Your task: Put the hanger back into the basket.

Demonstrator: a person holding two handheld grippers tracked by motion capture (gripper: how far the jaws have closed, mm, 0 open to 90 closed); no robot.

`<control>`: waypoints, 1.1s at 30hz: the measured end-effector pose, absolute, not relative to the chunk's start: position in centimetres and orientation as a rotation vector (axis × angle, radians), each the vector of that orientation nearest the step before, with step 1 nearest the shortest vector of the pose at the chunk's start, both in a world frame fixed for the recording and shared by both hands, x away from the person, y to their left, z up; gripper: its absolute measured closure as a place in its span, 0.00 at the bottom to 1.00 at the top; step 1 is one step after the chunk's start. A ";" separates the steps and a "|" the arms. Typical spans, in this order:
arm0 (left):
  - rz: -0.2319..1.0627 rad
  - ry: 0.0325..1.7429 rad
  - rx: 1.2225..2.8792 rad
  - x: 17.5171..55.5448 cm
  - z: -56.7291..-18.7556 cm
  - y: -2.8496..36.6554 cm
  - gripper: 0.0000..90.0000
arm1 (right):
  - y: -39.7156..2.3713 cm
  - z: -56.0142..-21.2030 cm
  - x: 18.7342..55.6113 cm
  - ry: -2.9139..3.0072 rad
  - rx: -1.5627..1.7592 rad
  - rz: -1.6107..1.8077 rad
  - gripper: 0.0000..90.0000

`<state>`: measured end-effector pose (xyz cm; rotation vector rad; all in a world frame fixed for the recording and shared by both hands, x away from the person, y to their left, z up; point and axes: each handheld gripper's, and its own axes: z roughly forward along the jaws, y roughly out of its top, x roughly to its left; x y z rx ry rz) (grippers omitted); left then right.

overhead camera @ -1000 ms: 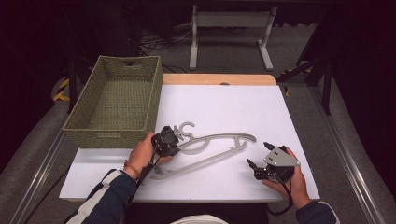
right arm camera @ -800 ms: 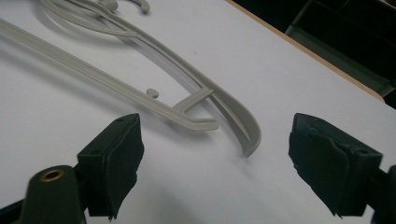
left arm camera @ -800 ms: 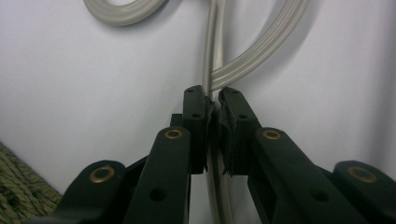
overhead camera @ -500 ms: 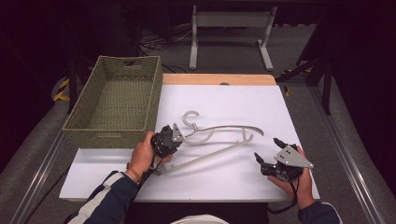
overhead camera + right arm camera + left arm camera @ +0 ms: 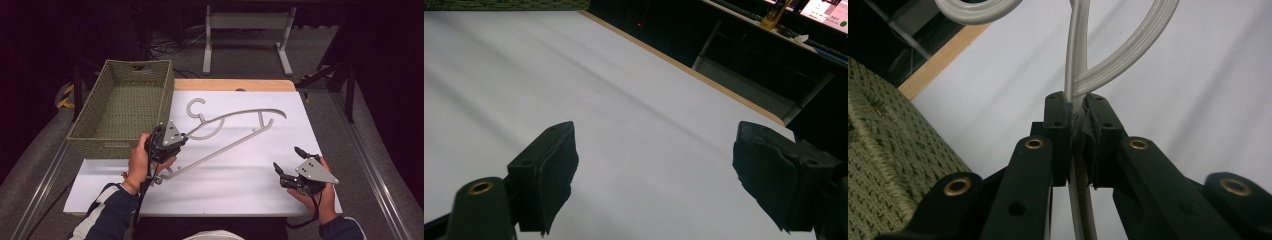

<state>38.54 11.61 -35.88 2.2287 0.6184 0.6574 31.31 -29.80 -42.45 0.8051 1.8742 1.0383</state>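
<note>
On a white table (image 5: 240, 175), the left gripper (image 5: 172, 142) pinches a grey plastic coat hanger (image 5: 235, 120) near its neck, its jaws pressed tight on the plastic, the hook pointing toward twelve o'clock. The right gripper (image 5: 290, 167) rests at four o'clock, jaws spread wide with nothing between them. A woven green basket (image 5: 90, 142) sits at ten o'clock; no readable writing appears on anything.
</note>
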 end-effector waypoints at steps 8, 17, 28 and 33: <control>0.721 0.658 2.162 37.8 -32.8 13.7 0.91 | -29.8 -42.6 31.4 1.881 0.811 1.034 0.21; 0.727 0.715 2.089 38.6 -30.2 16.2 0.91 | -29.7 -42.7 31.4 1.888 0.815 1.035 0.21; 0.802 0.771 2.061 40.4 -29.0 17.8 0.91 | -29.5 -42.8 31.5 1.904 0.812 1.031 0.21; 0.815 0.813 2.057 41.7 -29.3 18.8 0.91 | -29.4 -42.9 31.5 1.912 0.812 1.025 0.21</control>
